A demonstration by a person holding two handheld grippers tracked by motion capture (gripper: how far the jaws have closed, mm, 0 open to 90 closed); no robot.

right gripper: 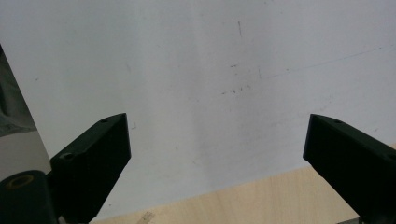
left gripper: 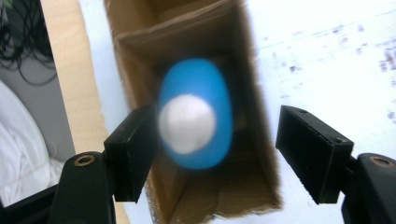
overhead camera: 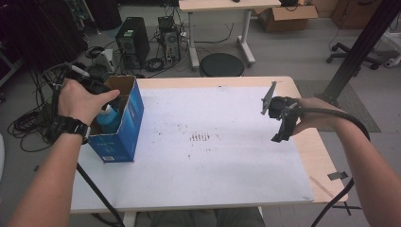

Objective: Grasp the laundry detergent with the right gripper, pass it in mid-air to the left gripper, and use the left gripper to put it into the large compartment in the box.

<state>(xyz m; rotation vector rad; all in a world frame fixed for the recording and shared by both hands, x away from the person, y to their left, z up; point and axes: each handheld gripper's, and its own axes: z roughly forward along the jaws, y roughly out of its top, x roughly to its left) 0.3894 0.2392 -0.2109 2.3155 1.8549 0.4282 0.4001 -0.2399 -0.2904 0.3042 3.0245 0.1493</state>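
A person's left gripper (left gripper: 212,154) hangs over an open blue cardboard box (overhead camera: 124,124) at the left edge of a white-topped table (overhead camera: 213,165), its jaws parted and clear of a blue bottle with a white cap (left gripper: 195,114) that stands upright inside the box. The right gripper (right gripper: 217,154) hovers near the table's right edge, jaws wide apart and holding nothing.

High view overlooks the table (overhead camera: 213,156); both claw views look closely down onto it.
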